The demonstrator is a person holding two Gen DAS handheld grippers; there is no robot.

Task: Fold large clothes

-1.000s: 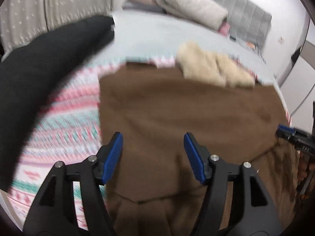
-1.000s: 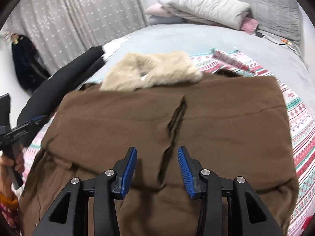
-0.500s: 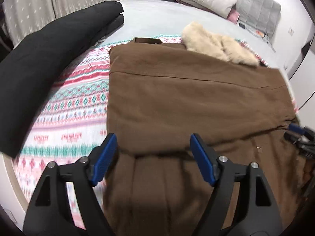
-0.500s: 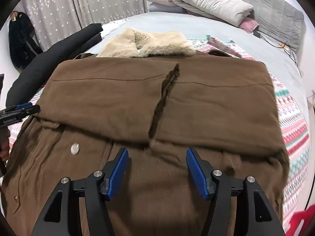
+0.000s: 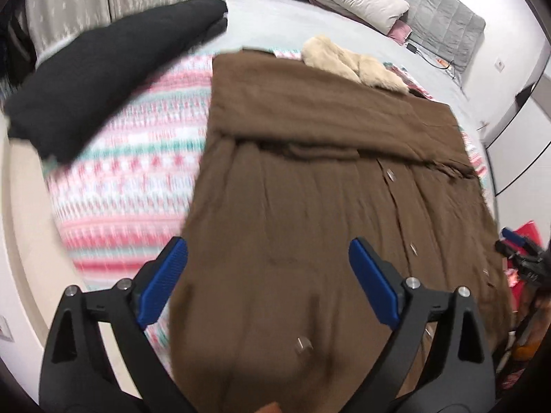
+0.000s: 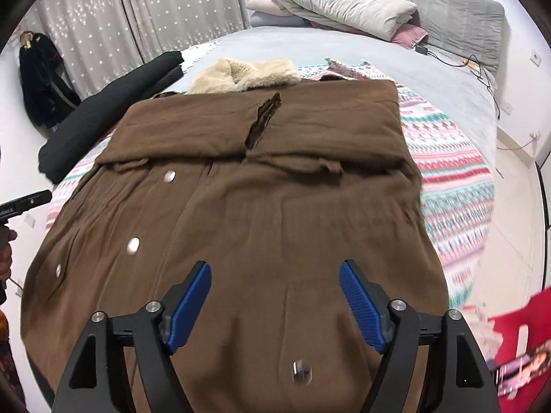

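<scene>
Left gripper (image 5: 268,275): jaws have just been opening and stand wide, nothing between them, above the near half of the coat (image 5: 310,206). Right gripper (image 6: 275,303): jaws likewise just opening, wide, empty, over the same near half.

Progress: the coat lies on the patterned blanket (image 6: 454,172) on the bed (image 6: 344,44). Its far portion is doubled over into a thick band across the width, so I judge one fold done. The long lower body, with snaps (image 6: 132,245) showing, is unfolded and runs toward the cameras; at least one further fold appears outstanding.

Condition: brown, heavy, lightly creased; cream fur collar (image 6: 244,74) protrudes beyond the fold. A black garment (image 5: 103,79) lies to the left, apart.
</scene>
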